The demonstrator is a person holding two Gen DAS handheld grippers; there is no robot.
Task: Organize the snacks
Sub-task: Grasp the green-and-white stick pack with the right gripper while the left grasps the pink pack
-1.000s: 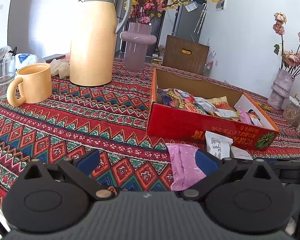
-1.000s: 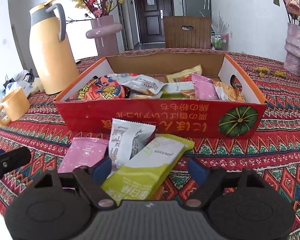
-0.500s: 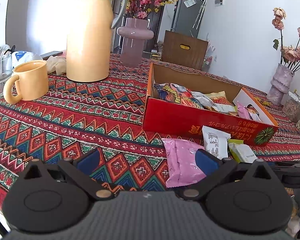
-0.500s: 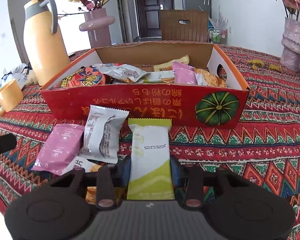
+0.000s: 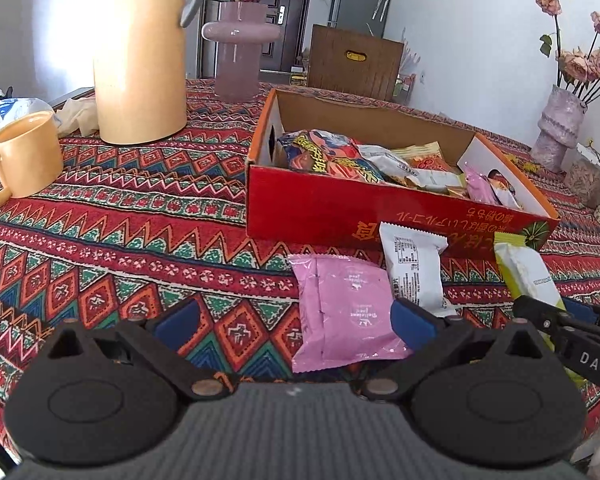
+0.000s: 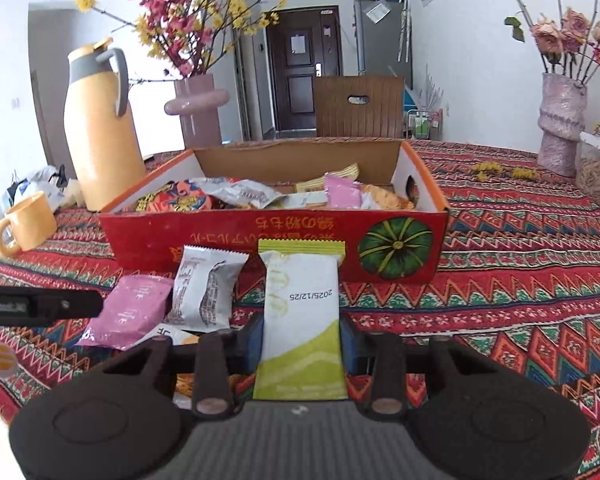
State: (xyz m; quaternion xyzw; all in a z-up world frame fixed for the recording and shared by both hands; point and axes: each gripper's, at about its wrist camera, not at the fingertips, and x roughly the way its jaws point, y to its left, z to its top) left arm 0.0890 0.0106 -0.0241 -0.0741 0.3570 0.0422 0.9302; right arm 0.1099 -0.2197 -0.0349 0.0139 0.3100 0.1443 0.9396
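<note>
Right gripper [image 6: 302, 340], bottom centre of its view, tilted downward: pads clamped on the green-and-white snack packet [image 6: 302, 312], which stands lengthwise between them. Left gripper [image 5: 296, 322], bottom of its view, also tilted downward: fingers spread wide, nothing gripped; pink packet [image 5: 346, 312] lies beneath its right finger. Grey-white packet [image 6: 206, 292] just beyond. Mid-frame: red snack box [image 6: 276, 240], full of packets. Upper left: yellow jug [image 6: 100, 128].

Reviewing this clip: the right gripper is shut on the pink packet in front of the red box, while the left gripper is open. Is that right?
Not quite. The right gripper is shut on the green-and-white packet, not the pink packet, which lies on the cloth to its left; the right wrist view shows it. It is in front of the red box, and the left gripper is open.
</note>
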